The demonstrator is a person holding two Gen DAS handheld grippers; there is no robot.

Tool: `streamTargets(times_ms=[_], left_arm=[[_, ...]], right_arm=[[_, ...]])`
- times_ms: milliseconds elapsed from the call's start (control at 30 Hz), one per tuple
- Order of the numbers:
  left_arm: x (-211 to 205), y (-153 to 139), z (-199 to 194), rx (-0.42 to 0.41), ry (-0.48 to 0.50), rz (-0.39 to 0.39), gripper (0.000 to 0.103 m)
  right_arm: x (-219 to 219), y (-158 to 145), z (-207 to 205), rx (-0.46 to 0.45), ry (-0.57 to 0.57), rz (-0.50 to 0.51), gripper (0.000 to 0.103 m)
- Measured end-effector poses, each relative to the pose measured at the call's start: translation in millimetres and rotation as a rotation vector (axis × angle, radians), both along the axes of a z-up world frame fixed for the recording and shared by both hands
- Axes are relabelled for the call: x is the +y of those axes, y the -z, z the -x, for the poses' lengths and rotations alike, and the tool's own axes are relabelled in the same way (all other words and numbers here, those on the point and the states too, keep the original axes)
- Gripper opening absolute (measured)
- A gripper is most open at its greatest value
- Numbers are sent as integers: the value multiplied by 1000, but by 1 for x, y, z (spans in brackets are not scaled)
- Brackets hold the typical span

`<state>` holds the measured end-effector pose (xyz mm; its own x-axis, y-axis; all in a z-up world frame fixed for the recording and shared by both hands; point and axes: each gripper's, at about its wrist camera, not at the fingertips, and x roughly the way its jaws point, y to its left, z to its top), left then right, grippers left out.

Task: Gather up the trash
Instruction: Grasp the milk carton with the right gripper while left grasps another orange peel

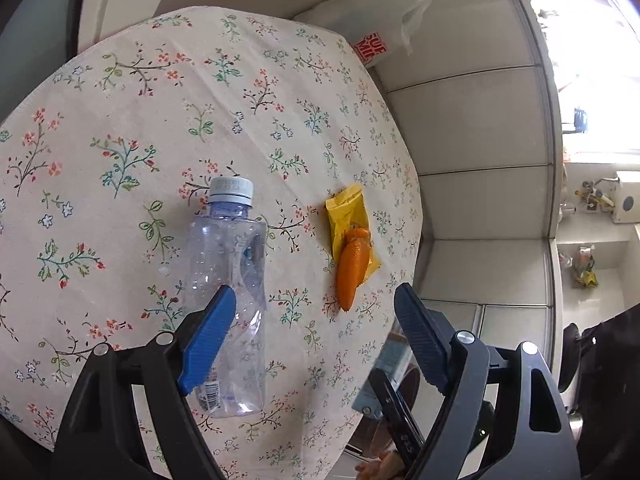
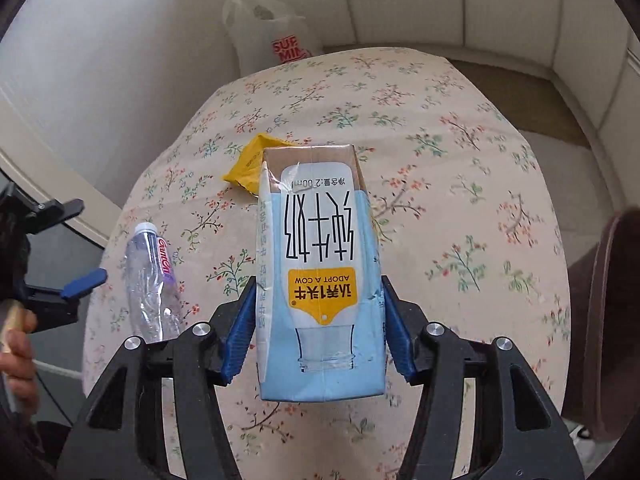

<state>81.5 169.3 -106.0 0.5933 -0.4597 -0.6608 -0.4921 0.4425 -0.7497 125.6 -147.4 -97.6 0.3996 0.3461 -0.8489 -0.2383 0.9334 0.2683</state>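
Note:
A clear plastic bottle point(image 1: 230, 296) with a white cap lies on the floral tablecloth point(image 1: 160, 120). A yellow wrapper point(image 1: 348, 220) and an orange wrapper point(image 1: 352, 268) lie to its right. My left gripper point(image 1: 316, 300) is open above the cloth, its left fingertip over the bottle. My right gripper point(image 2: 316, 292) is shut on a blue and white milk carton point(image 2: 320, 272), held above the table. The bottle point(image 2: 150, 284) and the yellow wrapper point(image 2: 248, 164) also show in the right wrist view. The left gripper point(image 2: 84, 284) shows at that view's left edge.
A white plastic bag point(image 1: 384, 20) with red print sits past the table's far edge against the wall; it also shows in the right wrist view point(image 2: 268, 36). A padded bench point(image 2: 520, 92) runs behind the table. A brown chair point(image 2: 608, 300) stands at the right.

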Motion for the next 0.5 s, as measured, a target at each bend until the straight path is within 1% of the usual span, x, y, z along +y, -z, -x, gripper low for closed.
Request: streamTargets(times_ms=[67, 100, 133, 200, 267, 300, 400, 433, 467, 500], left_arm=[[-13, -8, -11, -40, 41, -47, 79], [-23, -14, -18, -68, 71, -88, 79], [-36, -20, -26, -93, 109, -139, 79], [-60, -25, -40, -114, 170, -200, 79], [-81, -22, -55, -121, 228, -202, 79], [-92, -19, -65, -118, 252, -217, 79], [-116, -5, -90, -75, 297, -309, 78], [-121, 3, -97, -55, 305, -326, 76], [-124, 12, -104, -34, 310, -332, 70], [-127, 18, -109, -19, 315, -335, 68]], right_arm=[[-18, -4, 12, 1, 54, -46, 55], [-24, -5, 17, -4, 72, -64, 55], [-31, -5, 20, -12, 92, -71, 55], [-40, -4, 22, -27, 131, -52, 55], [-48, -5, 23, -26, 149, -60, 55], [-54, -6, 23, -26, 155, -70, 55], [-61, -9, 24, -23, 174, -91, 55], [-63, -11, 25, -24, 175, -99, 54], [-64, -14, 25, -32, 174, -105, 54], [-64, -17, 26, -44, 170, -105, 54]])
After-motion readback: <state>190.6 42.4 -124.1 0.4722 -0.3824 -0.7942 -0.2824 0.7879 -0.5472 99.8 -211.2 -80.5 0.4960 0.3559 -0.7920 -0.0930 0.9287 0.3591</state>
